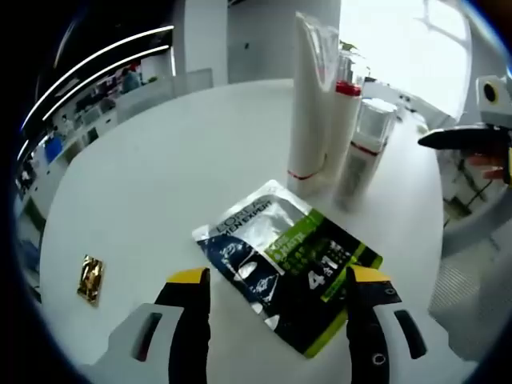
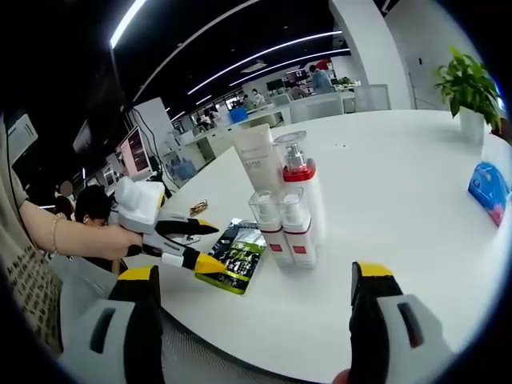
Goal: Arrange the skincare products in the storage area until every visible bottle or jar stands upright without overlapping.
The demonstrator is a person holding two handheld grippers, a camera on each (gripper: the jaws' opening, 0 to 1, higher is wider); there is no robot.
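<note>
The flat sachet (image 1: pixel 290 264) at lower centre of the left gripper view reads "L'ORÉAL MEN EXPERT" and "4 in 1".

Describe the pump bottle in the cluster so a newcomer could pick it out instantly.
On the round white table, find the upright group of white bottles beside the flat sachet. The pump bottle stands behind two short clear-capped bottles. It alone has a red collar under a clear domed cap.

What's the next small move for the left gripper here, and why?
Probably ease the left gripper forward and close on the near edge of the sachet. Its jaws are open and straddle the sachet, which lies flat on the white table. The tube, pump bottle and two small bottles already stand upright, so the sachet looks like the one item left to sort.
</note>
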